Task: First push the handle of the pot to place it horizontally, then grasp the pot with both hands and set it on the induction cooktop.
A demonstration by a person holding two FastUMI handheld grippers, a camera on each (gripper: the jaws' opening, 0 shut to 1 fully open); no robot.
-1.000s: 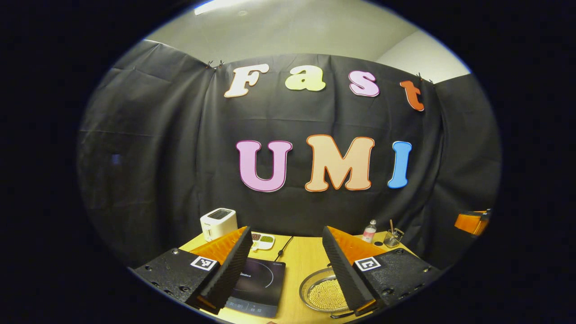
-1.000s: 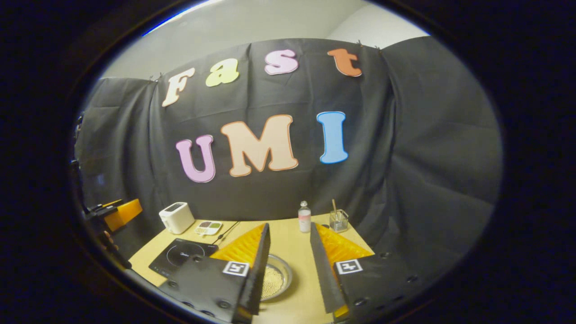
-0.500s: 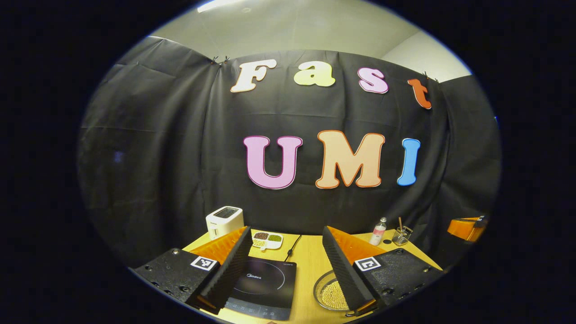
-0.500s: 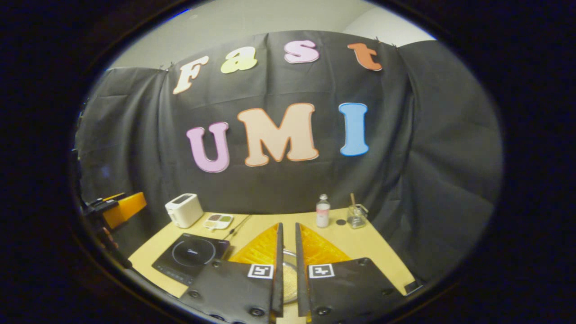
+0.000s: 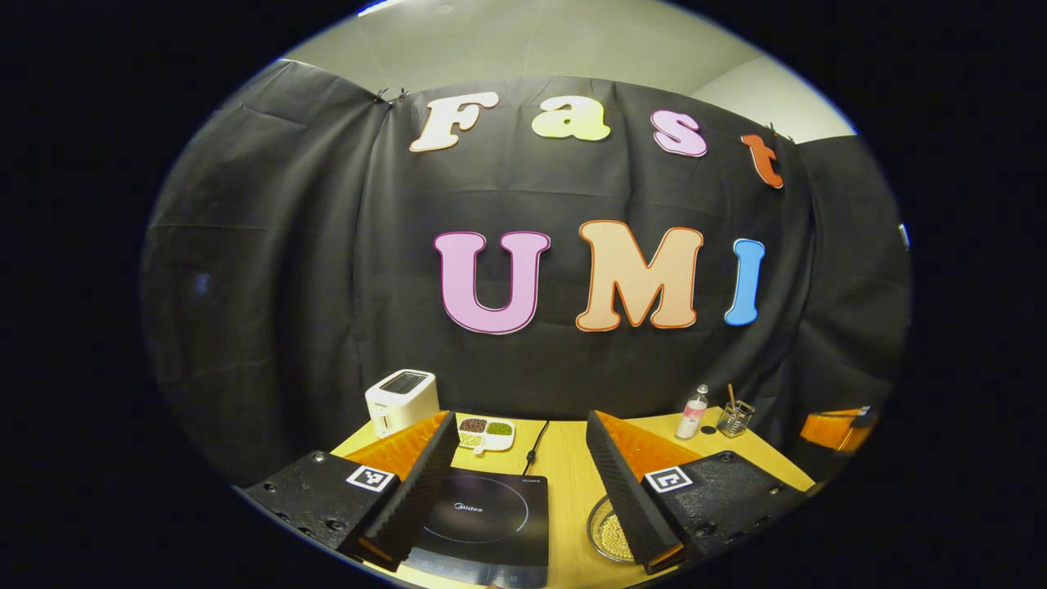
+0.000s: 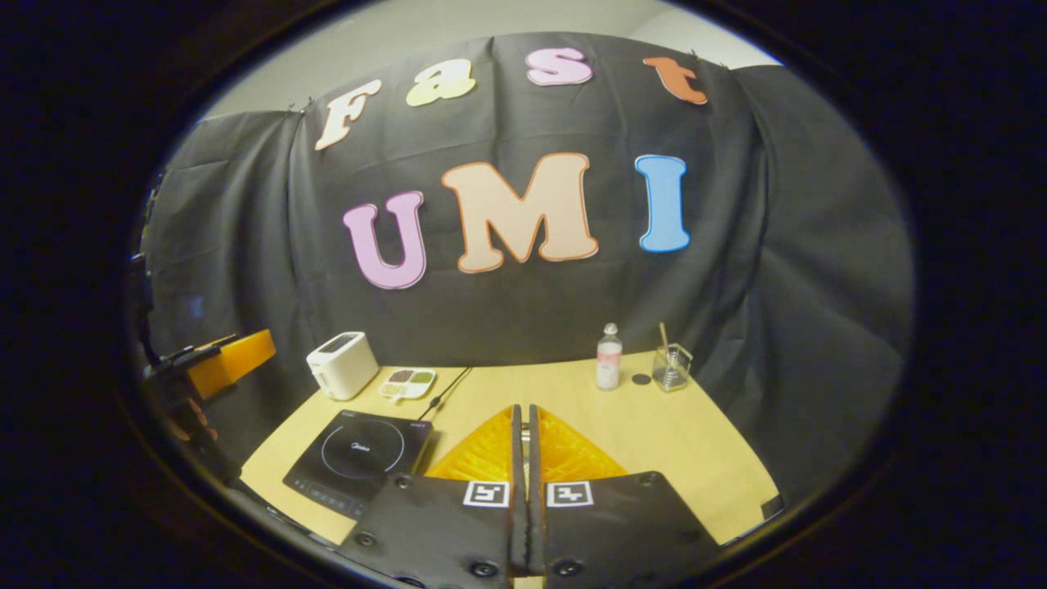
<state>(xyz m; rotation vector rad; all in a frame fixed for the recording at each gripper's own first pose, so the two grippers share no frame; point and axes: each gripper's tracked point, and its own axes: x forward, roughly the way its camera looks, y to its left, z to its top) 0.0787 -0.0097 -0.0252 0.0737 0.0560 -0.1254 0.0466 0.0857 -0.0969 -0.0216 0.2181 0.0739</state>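
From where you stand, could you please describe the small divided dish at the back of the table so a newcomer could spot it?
Start at the wooden table and find the white toaster at its back left. Just right of it, behind the black cooktop, lies the divided dish. It is flat and white, with separate brown and green fillings, unlike anything nearby.

— What sort of place is it?
— A staged recording booth: black cloth wall (image 6: pixel 818 245) behind a wooden tabletop (image 6: pixel 654 433).
— Why kitchen-like?
— A toaster (image 6: pixel 342 364) and induction cooktop (image 6: pixel 358 454) sit toward the tabletop's left edge.
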